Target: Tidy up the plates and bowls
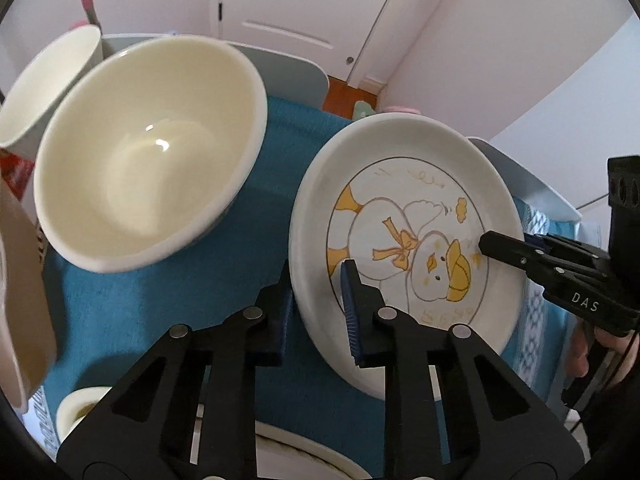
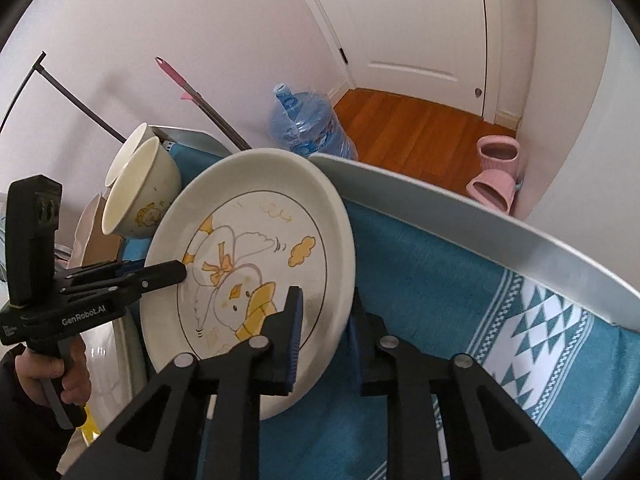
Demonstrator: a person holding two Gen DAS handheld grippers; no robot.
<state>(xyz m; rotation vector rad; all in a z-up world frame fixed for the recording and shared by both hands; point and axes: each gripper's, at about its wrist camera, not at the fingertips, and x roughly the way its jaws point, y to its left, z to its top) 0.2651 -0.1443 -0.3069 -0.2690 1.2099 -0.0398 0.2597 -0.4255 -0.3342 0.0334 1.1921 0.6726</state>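
A white plate [image 1: 400, 208] [image 2: 256, 208] with a yellow duck drawing hangs tilted over the teal cloth [image 1: 160, 312]. My left gripper [image 1: 318, 280] is shut on its near left rim, one finger on the face and one behind. It also shows in the right wrist view as the left gripper [image 2: 154, 270] pinching the rim. My right gripper [image 2: 326, 300] is shut on the opposite rim, and the left wrist view shows the right gripper [image 1: 508, 242] there. A cream bowl [image 1: 148, 152] [image 2: 140, 200] lies tipped to the plate's left, with a second bowl [image 1: 44, 88] [image 2: 128, 148] behind it.
A small cup [image 1: 80, 404] and another white dish rim [image 1: 304, 448] sit near the front edge. A cardboard piece [image 1: 24, 300] is at the left. The grey table edge [image 2: 480, 224] curves behind. On the floor are a water jug [image 2: 308, 124] and pink slippers [image 2: 496, 168].
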